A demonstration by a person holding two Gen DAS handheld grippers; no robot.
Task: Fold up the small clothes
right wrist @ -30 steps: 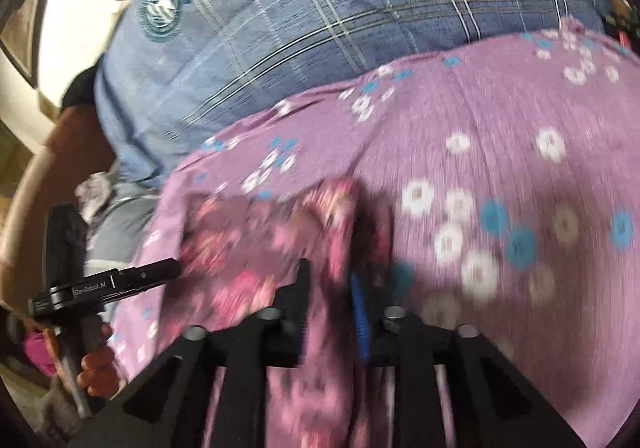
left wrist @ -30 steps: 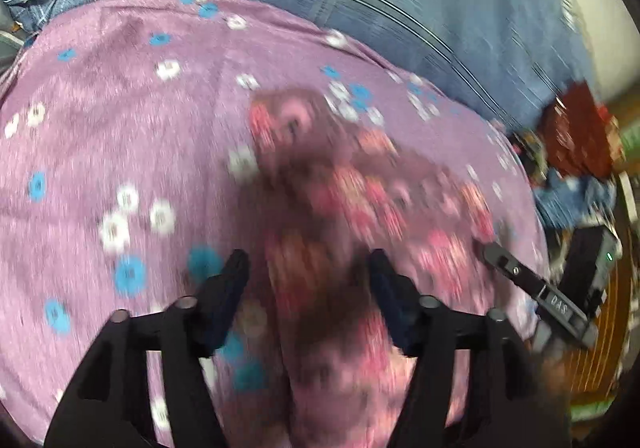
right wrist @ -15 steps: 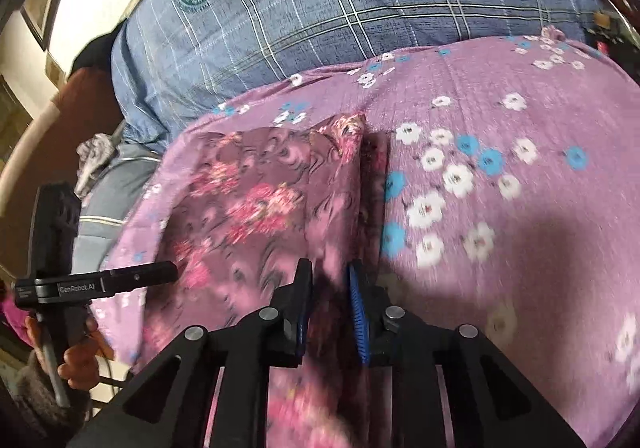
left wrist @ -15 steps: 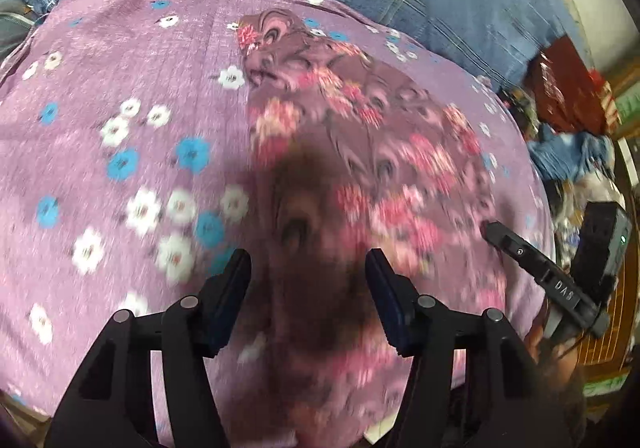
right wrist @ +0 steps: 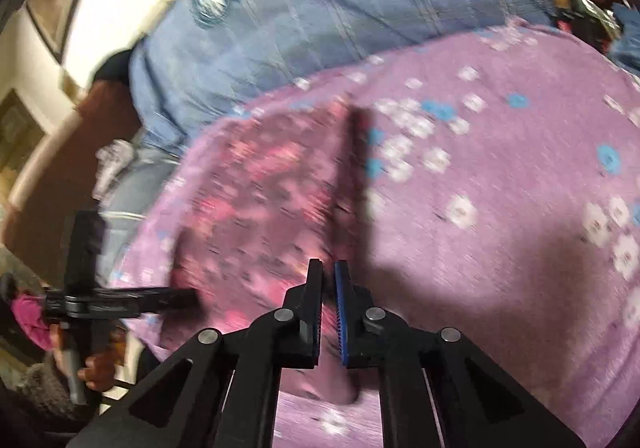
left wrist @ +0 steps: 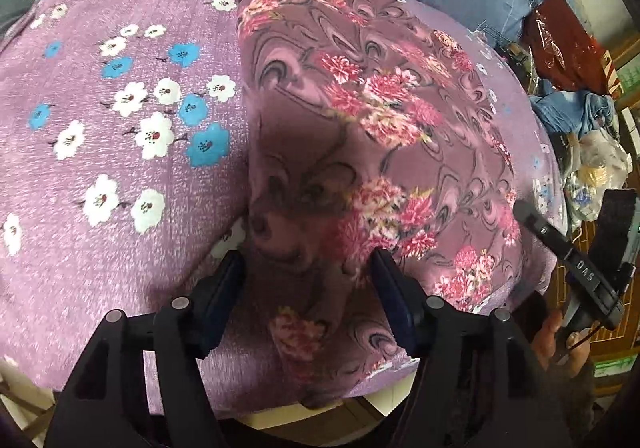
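Since a second ago, both grippers have slid back toward the near edge of the spread, so more of the dark flowered garment now lies stretched out ahead of them, and the right jaws have gone from partly open to nearly together.

Right gripper (right wrist: 329,272): jaws down to a narrow slit, with a fold of the garment's near edge caught between the black pad and the blue pad. The picture is blurred, but cloth fills the slit and bunches just below it.

Left gripper (left wrist: 306,262): jaws stand wide and are opening a little. The garment (left wrist: 360,120) lies between and under the fingers, its near end humped up in the gap. The pads (left wrist: 230,280) sit at either side of that hump and do not press it; no grip shows.

The garment is dark mauve with pink flower clusters. It lies long and narrow on a lilac bedsheet (left wrist: 100,128) printed with white and blue flowers, reaching from the near edge toward the far side. Its left edge runs fairly straight; its far end is crumpled.

In the left view, the right gripper's black body shows low at the right edge, with a hand (left wrist: 560,336) around its handle. In the right view, the left gripper shows at the left, also held by a hand (right wrist: 98,364). Beyond the sheet lies a blue checked blanket (right wrist: 340,8).
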